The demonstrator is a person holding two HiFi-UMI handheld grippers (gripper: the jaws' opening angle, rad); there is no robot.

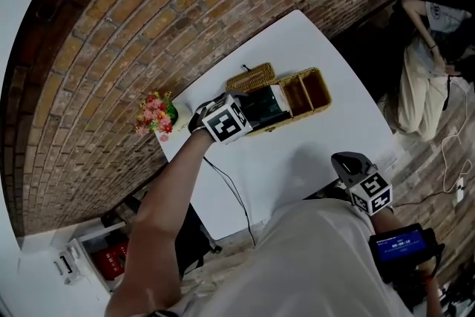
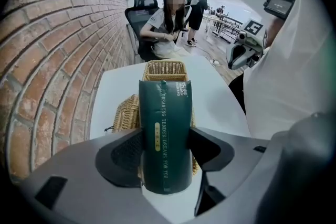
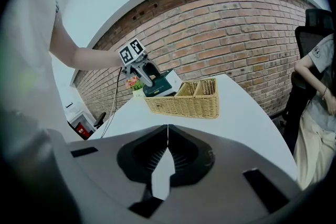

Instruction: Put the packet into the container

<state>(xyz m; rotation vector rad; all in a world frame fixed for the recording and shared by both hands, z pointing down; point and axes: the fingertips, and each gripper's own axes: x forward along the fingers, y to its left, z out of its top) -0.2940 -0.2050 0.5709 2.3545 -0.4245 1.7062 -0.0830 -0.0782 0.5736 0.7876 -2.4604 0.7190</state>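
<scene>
Your left gripper point(image 2: 165, 145): clamped on the dark green packet point(image 2: 165, 113), held at one end of the wicker container point(image 2: 164, 65). Your right gripper point(image 3: 167, 136): jaws together, empty, well apart from it.

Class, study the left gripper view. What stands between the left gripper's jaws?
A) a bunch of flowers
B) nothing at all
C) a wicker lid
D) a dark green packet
D: the left gripper is shut on the dark green packet, its pads pressing on both sides, with the wicker basket behind it.
</scene>
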